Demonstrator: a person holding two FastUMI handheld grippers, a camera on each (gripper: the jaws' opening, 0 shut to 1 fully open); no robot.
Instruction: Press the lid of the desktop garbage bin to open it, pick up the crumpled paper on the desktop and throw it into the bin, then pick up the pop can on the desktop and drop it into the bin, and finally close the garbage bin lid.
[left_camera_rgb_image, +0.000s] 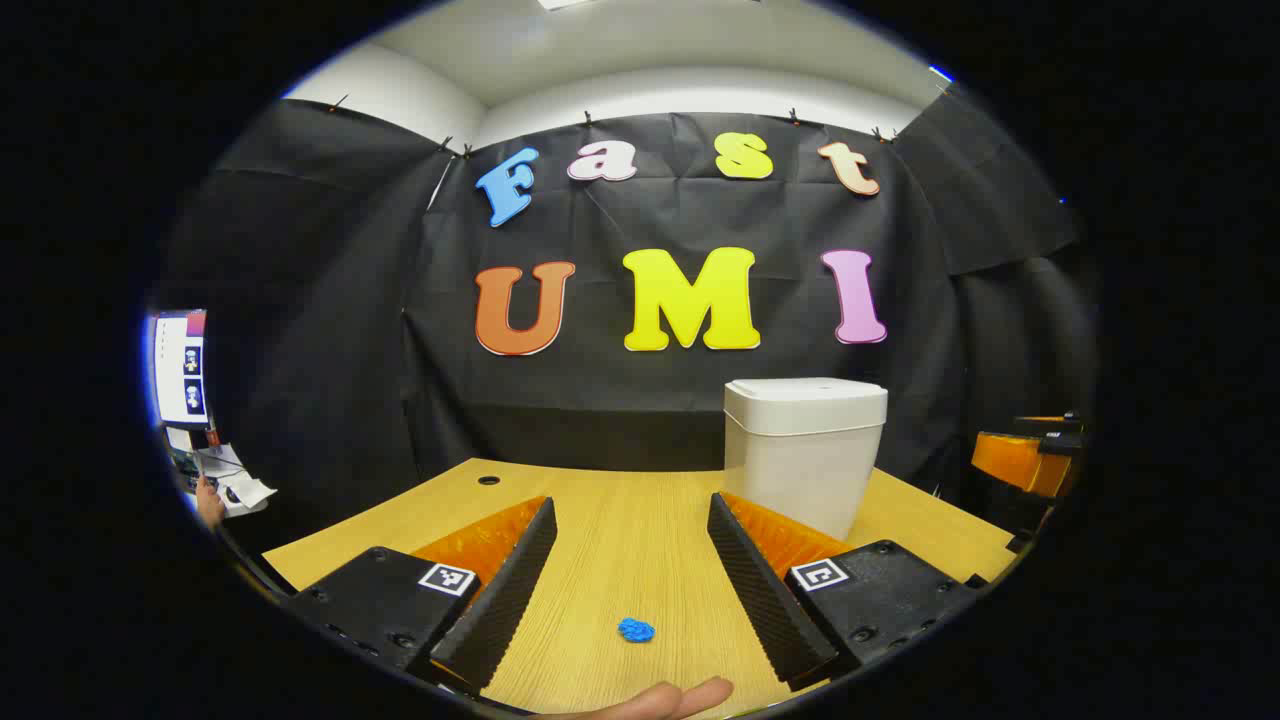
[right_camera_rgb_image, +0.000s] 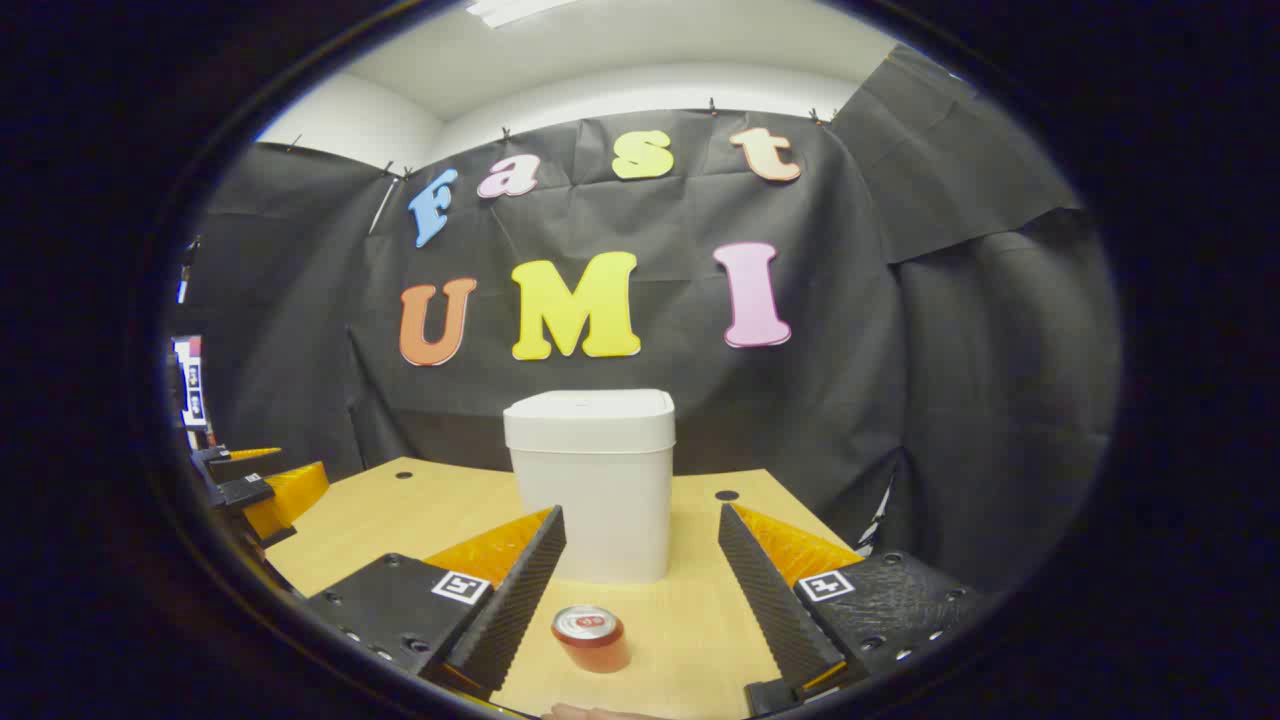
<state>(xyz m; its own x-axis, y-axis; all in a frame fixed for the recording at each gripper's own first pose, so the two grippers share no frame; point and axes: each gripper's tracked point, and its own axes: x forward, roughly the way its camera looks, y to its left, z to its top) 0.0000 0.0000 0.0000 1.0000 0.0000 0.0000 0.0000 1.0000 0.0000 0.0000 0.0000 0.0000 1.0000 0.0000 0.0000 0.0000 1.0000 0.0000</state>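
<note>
Both my left tongs (left_camera_rgb_image: 630, 570) and right tongs (right_camera_rgb_image: 640, 590) gape, released. The lidded bin (right_camera_rgb_image: 590, 480) stands shut on the bench (left_camera_rgb_image: 640, 520). The crumpled paper (left_camera_rgb_image: 636, 630) and pop can (right_camera_rgb_image: 592, 637) lie before it.

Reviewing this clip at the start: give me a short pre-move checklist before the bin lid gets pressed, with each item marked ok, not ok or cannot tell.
1. Garbage bin upright on the desktop: ok.
2. Lid shut, ready to be pressed: ok.
3. Right gripper open and empty, facing the bin: ok.
4. Left gripper open and empty: ok.
5. Crumpled paper lying free on the desktop between the left gripper's fingers: ok.
6. Pop can upright in front of the bin, apart from it: ok, though it stands in the right gripper's path to the lid.
</note>
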